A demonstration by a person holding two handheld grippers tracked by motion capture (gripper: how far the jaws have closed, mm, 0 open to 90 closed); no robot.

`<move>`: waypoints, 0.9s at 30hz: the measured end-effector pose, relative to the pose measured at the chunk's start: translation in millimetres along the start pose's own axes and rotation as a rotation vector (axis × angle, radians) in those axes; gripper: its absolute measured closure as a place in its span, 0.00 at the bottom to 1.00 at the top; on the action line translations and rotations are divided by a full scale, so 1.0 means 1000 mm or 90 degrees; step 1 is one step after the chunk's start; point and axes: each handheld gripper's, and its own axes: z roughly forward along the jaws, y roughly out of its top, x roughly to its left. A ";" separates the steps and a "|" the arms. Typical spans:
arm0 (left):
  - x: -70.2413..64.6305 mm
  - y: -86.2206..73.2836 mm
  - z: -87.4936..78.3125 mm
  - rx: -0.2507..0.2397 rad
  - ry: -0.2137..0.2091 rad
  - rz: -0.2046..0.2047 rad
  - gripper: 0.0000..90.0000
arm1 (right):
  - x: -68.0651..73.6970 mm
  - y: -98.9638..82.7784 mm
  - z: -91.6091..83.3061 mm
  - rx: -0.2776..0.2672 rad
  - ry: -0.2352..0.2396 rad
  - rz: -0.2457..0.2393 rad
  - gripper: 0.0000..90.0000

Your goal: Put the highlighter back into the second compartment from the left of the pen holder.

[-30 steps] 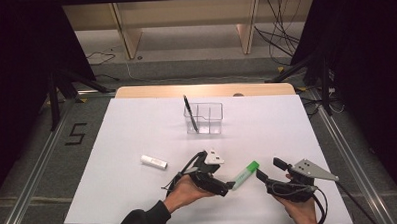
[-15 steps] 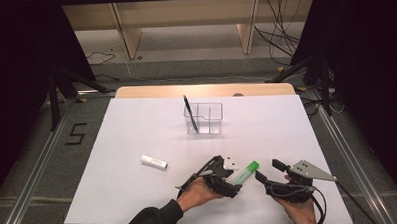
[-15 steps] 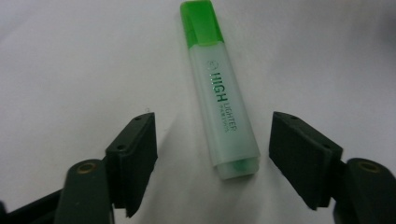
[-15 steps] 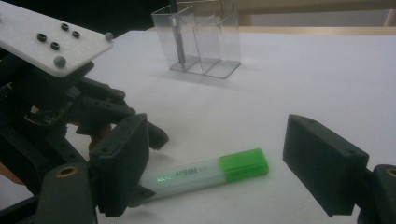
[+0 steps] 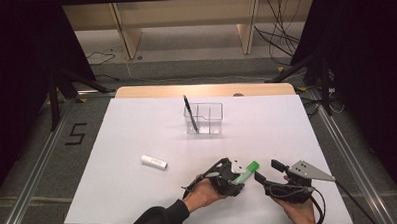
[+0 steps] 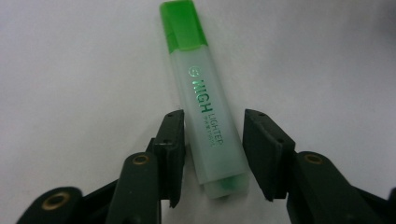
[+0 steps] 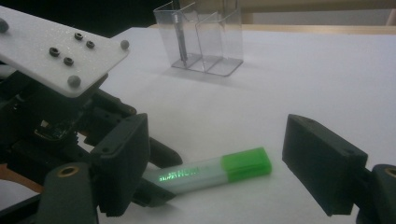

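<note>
On the white worktop [image 5: 118, 170], your left gripper [image 6: 212, 154] has just been closing its fingers [image 6: 170, 140] around the green highlighter [image 6: 205, 112], whose barrel lies between them. Your right gripper [image 7: 217, 163] fingers stand released, the highlighter's cap between them.

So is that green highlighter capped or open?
Capped. The highlighter lies flat on the white table, its green cap on the far end.
</note>
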 end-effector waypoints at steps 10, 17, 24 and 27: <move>0.000 0.001 0.000 0.006 -0.007 -0.014 0.73 | 0.002 -0.001 0.001 0.005 0.003 -0.002 0.27; 0.012 -0.001 -0.003 -0.009 -0.035 -0.062 0.73 | 0.003 -0.001 0.001 0.004 0.008 0.000 0.27; 0.024 -0.006 -0.017 -0.035 -0.032 -0.087 0.73 | 0.003 0.000 0.000 -0.005 0.012 0.011 0.28; 0.029 -0.008 -0.025 -0.046 -0.030 -0.096 0.73 | 0.003 0.000 0.000 -0.005 0.013 0.014 0.28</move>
